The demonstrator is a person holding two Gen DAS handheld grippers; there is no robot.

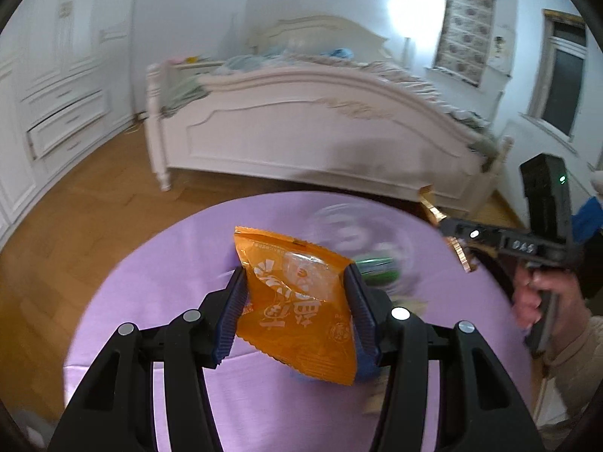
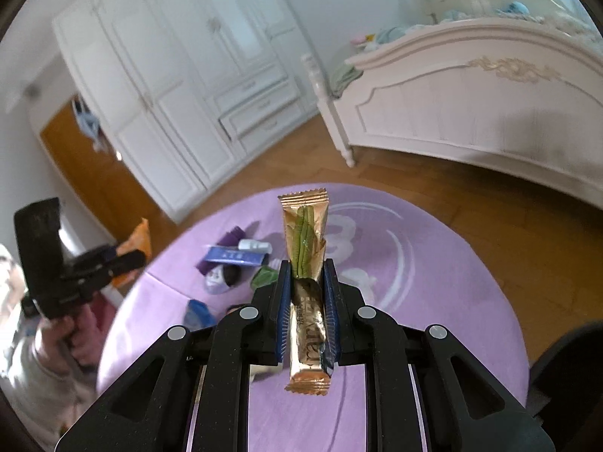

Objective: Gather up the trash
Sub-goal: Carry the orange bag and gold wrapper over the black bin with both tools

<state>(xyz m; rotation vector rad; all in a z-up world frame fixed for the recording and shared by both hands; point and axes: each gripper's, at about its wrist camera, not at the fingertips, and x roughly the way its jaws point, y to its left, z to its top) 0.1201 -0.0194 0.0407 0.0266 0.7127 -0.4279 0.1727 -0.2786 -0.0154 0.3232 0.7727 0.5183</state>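
Left tool (image 1: 296,301) clamped on orange packet (image 1: 297,305), right tool (image 2: 308,301) on gold stick wrapper (image 2: 306,263).

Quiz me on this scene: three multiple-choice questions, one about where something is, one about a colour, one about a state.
1. Where is the gold stick packet?
A. on the floor
B. between the right gripper's jaws
C. on the bed

2. What colour is the cloth on the round table?
A. purple
B. green
C. red

3. How is the orange snack bag?
A. lying flat
B. clamped in the left gripper
C. torn in two

Answers: 1 B, pads press its sides; 2 A, lilac all over; 3 B, jaws pinch both edges, lifted.
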